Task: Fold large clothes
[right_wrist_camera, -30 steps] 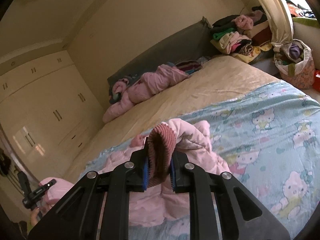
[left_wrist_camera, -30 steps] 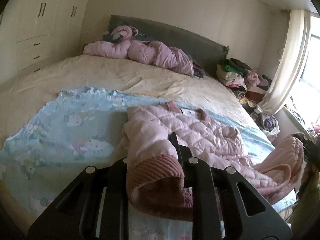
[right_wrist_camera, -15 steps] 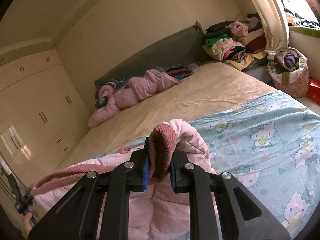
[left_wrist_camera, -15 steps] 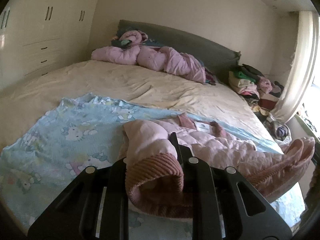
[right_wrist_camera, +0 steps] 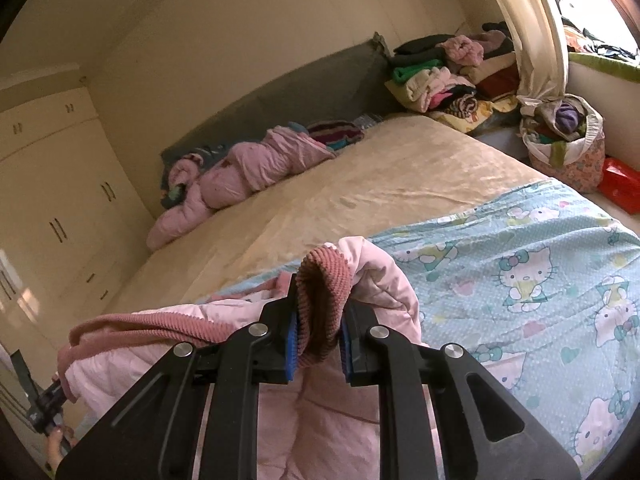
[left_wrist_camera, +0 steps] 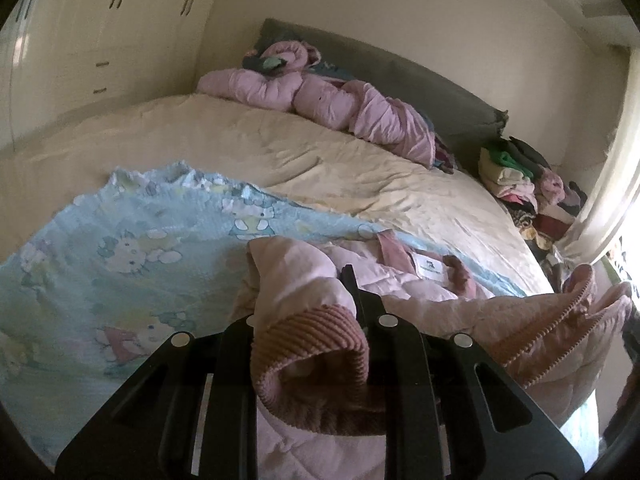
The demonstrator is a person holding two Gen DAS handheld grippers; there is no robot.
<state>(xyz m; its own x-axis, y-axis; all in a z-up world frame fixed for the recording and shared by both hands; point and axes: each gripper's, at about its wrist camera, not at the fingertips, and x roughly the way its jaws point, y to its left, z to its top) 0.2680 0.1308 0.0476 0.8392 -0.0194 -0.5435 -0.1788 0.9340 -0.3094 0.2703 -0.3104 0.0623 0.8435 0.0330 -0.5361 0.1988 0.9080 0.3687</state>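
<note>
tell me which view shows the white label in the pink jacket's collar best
The left wrist view: the white label faces the camera on the pink jacket. In the right wrist view the raised ribbed hem and bunched jacket hide it.

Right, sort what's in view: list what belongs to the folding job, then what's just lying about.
In the job:
pink jacket
left hand-held gripper
right hand-held gripper

Lying about:
blue blanket
pink coat by the headboard
clothes pile
bag of clothes
</note>
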